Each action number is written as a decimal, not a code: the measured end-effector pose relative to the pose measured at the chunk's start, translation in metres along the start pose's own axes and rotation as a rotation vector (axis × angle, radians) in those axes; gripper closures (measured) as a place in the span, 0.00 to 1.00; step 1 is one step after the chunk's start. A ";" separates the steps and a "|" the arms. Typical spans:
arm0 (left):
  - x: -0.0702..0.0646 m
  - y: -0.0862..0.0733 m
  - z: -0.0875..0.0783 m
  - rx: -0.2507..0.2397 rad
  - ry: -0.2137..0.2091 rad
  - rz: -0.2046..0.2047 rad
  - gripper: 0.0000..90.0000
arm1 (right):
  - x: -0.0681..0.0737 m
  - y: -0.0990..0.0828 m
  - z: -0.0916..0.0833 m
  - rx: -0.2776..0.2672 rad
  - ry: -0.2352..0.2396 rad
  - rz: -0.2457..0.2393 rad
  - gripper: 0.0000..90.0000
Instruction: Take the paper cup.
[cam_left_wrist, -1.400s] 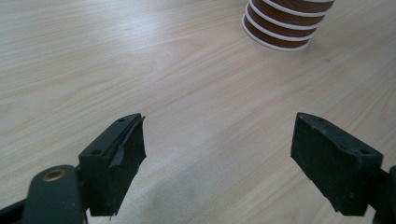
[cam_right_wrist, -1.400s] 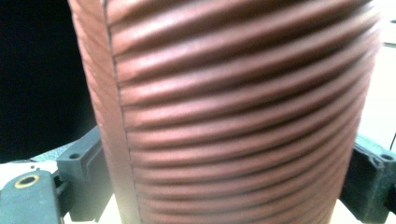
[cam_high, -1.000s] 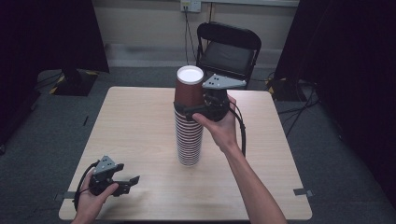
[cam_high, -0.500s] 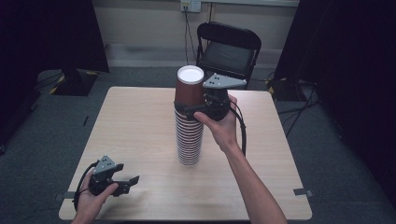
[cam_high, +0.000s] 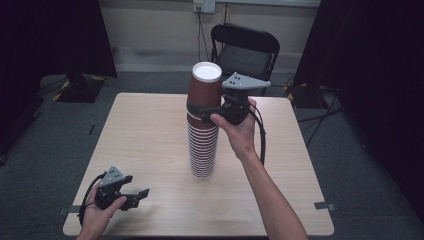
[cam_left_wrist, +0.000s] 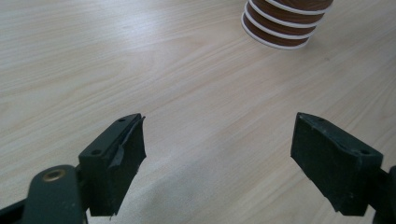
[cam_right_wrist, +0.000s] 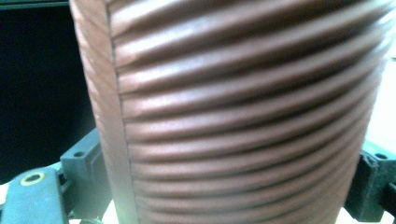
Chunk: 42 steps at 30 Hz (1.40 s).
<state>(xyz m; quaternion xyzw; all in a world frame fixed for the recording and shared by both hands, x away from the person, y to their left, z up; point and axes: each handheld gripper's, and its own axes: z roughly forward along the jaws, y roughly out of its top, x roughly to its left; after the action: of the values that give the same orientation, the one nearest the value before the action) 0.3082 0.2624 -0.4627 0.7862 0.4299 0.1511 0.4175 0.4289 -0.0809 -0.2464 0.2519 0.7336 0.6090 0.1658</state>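
A tall stack of brown ribbed paper cups (cam_high: 202, 150) stands upside down at the middle of the wooden table (cam_high: 150, 130). Its bottom rims (cam_left_wrist: 280, 28) appear in the left gripper view. The top cup (cam_high: 206, 85) (cam_right_wrist: 243, 107) shows its white base upward. My right gripper (cam_high: 202, 109) (cam_right_wrist: 224, 186) reaches in from the right at the top cup's lower part. Its jaws have just been closing and both pads (cam_right_wrist: 86, 170) now lie against the cup's sides. My left gripper (cam_high: 142, 196) (cam_left_wrist: 217, 154) rests open at the front left of the table with nothing between its fingers.
A black folding chair (cam_high: 245, 50) stands beyond the table's far edge. Dark curtains hang at both sides. Bare tabletop lies left and right of the stack. Cables run along the floor at the far right.
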 end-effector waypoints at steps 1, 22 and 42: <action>0.000 0.000 0.000 0.000 0.000 -0.002 0.19 | 0.000 0.001 0.000 -0.003 0.006 -0.001 0.12; -0.004 0.000 0.002 0.012 0.022 0.025 0.20 | 0.002 0.026 -0.012 -0.084 0.002 0.007 0.13; -0.008 0.003 0.000 -0.021 -0.018 0.065 0.23 | 0.004 0.045 -0.024 -0.130 -0.007 0.011 0.13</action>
<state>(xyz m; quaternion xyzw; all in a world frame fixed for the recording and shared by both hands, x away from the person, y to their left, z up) 0.3053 0.2550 -0.4600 0.7965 0.3988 0.1620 0.4247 0.4199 -0.0924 -0.1970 0.2468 0.6906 0.6554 0.1808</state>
